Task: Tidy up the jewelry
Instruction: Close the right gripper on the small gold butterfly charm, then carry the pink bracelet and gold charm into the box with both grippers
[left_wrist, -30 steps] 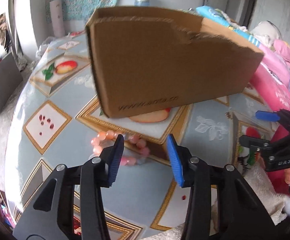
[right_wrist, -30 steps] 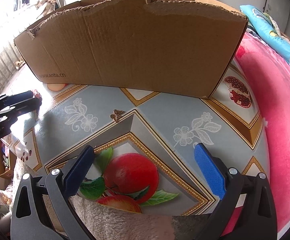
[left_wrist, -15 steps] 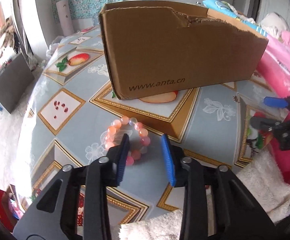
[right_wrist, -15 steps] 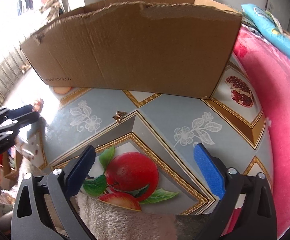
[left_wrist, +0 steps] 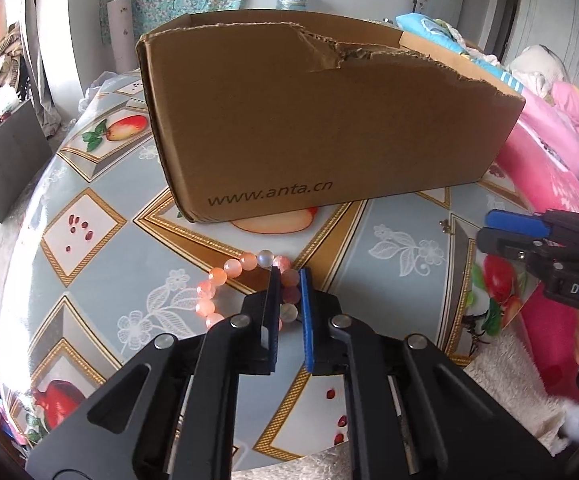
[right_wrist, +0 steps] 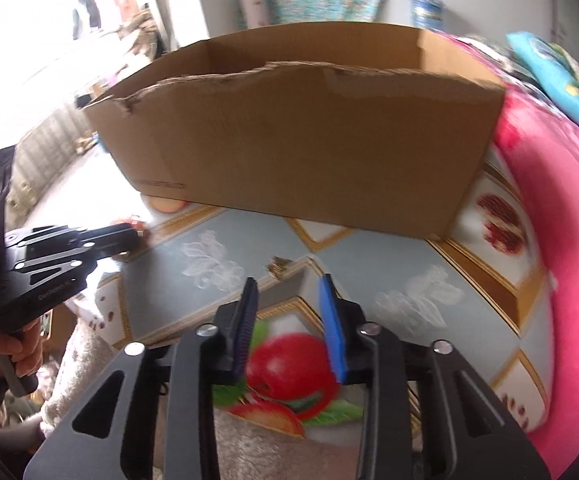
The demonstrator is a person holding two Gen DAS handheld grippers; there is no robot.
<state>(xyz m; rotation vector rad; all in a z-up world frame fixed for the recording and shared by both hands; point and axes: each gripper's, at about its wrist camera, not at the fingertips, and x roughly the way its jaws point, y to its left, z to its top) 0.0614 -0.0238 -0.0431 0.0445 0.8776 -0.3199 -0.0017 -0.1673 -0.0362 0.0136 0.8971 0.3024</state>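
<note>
Glossy beads on the bracelet; matt corrugated cardboard box; tablecloth seemingly slick plastic.

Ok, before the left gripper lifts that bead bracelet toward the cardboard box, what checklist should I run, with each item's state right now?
1. Bead bracelet between the left gripper's pads: ok, a stretch of beads sits in the gap while the jaws are closing.
2. Grip firm enough to lift: cannot tell, contact is hidden by the fingers.
3. Rest of the bracelet free: ok, it lies loose on the tablecloth.
4. Cardboard box open on top: ok, torn rim, no lid.
5. Right gripper out of the way: ok, off to the side, closing on nothing.
6. Small gold charm still to collect: not ok, it lies on the cloth ahead of the right gripper.
</note>
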